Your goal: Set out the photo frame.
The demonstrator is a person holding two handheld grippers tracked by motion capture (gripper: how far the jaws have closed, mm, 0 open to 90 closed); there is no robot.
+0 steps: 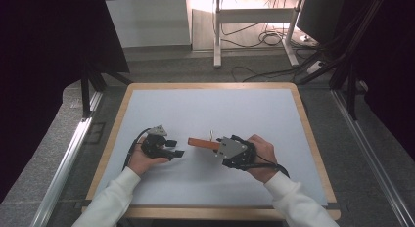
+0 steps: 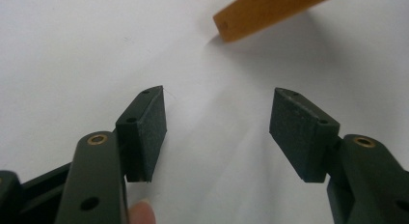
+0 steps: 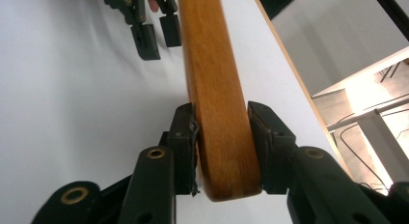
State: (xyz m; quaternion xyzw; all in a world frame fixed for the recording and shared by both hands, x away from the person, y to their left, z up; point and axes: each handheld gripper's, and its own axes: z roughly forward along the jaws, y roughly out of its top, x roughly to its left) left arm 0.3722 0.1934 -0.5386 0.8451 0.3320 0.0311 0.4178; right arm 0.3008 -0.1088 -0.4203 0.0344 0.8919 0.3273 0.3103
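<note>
A brown wooden bar (image 1: 203, 143) hangs a little above the white table top, pointing left. My right gripper (image 1: 218, 147) is shut on its right end. In the right gripper view the rounded end of the bar (image 3: 212, 89) sits between both pads, and my right gripper (image 3: 219, 137) looks along it toward my left gripper (image 3: 154, 31). My left gripper (image 1: 175, 147) stands open just left of the bar's free end, apart from it. In the left gripper view its jaws (image 2: 219, 122) are wide with nothing between them, and the bar's tip (image 2: 270, 11) floats beyond, casting a shadow.
The table has a light wooden rim (image 1: 210, 86) around the white surface. Both forearms in white sleeves come in from the near edge. Beyond the far edge are desk legs (image 1: 217, 36) and loose cables on the floor. Metal rails (image 1: 68, 158) run along each side.
</note>
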